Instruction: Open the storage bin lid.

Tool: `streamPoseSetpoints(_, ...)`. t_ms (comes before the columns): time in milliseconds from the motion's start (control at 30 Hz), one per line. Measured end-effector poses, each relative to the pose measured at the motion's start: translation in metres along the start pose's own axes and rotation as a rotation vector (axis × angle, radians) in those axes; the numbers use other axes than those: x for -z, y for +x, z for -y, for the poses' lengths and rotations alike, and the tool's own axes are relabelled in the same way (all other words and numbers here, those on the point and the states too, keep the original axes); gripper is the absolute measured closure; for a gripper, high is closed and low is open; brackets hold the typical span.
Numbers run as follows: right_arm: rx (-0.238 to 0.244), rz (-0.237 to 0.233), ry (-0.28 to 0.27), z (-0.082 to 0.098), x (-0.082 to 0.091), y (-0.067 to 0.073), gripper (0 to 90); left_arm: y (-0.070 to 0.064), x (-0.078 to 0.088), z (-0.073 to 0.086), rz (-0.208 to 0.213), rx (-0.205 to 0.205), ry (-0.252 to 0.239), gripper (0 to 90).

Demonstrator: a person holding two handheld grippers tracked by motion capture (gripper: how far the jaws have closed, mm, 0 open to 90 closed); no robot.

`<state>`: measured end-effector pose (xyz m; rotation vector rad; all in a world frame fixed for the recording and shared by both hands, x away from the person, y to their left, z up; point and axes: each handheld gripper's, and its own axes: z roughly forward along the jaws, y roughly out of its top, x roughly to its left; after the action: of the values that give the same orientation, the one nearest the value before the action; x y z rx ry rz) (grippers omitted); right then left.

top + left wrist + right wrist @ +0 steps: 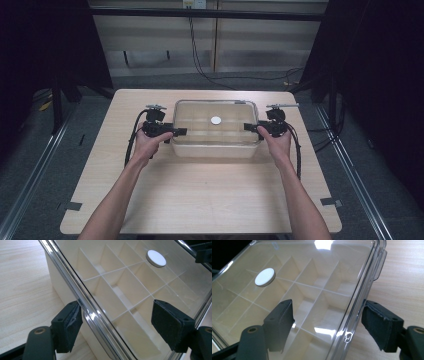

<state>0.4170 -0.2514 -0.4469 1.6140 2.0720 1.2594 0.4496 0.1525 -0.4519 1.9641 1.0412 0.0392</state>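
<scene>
A clear plastic box with a see-through lid and white dividers inside stands on the wooden table. A white round disc lies on the lid. My left gripper is at the box's left end. In the left gripper view its jaws straddle the lid's rim, one pad against the rim's outer side and the other over the lid. My right gripper holds the right end the same way, with the outer pad by the rim. The disc is apart from both.
The box sits toward the far half of the table, with bare wood in front of it and at both sides. A latch tab sticks out from the lid's edge. Cables run over the floor behind the table.
</scene>
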Motion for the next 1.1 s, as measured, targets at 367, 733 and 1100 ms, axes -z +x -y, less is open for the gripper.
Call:
streamPoseSetpoints(367,0.000,-0.017,-0.042,-0.001,0.006,0.002,30.6,-0.002,0.005,-0.001,-0.016,-0.016,-0.031,29.6)
streamPoseSetpoints(733,-0.034,-0.084,-0.082,0.001,0.014,-0.002,40.1,-0.004,0.014,-0.002,-0.016,-0.038,-0.056,36.7)
streamPoseSetpoints(1100,-0.039,-0.082,-0.127,0.005,0.029,-0.004,51.5,-0.012,0.018,-0.004,-0.013,-0.066,-0.075,43.1)
